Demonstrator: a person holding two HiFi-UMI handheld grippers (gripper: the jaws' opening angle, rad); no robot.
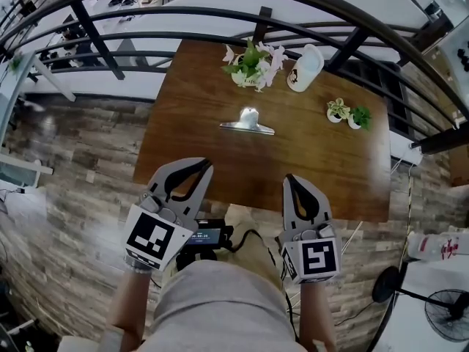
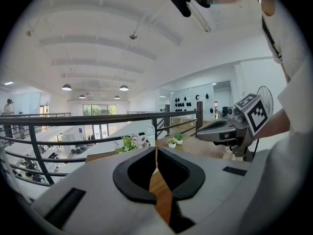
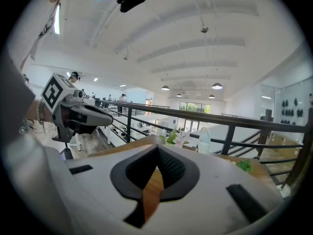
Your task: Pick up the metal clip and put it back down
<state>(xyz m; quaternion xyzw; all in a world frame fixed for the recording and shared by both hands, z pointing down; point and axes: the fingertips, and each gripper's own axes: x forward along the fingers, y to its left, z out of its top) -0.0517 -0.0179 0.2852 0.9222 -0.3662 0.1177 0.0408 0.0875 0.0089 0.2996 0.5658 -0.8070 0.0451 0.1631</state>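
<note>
A shiny metal clip [image 1: 248, 122] lies on the wooden table [image 1: 190, 134], near the middle and toward the far side. My left gripper [image 1: 202, 164] hovers at the table's near edge, shut with nothing in it. My right gripper [image 1: 289, 177] is level with it to the right, also shut and empty. Both point toward the clip and stay well short of it. In the left gripper view the jaws [image 2: 156, 148] meet at their tips. The right gripper view shows the same for its jaws [image 3: 157, 147]. The clip is hidden behind the jaws in both gripper views.
A pot of white and pink flowers [image 1: 253, 64] and a white jug [image 1: 305, 67] stand at the table's far edge. Two small potted plants [image 1: 347, 114] sit at the right. A black railing [image 1: 220, 31] runs behind the table. A fan [image 1: 447, 315] stands lower right.
</note>
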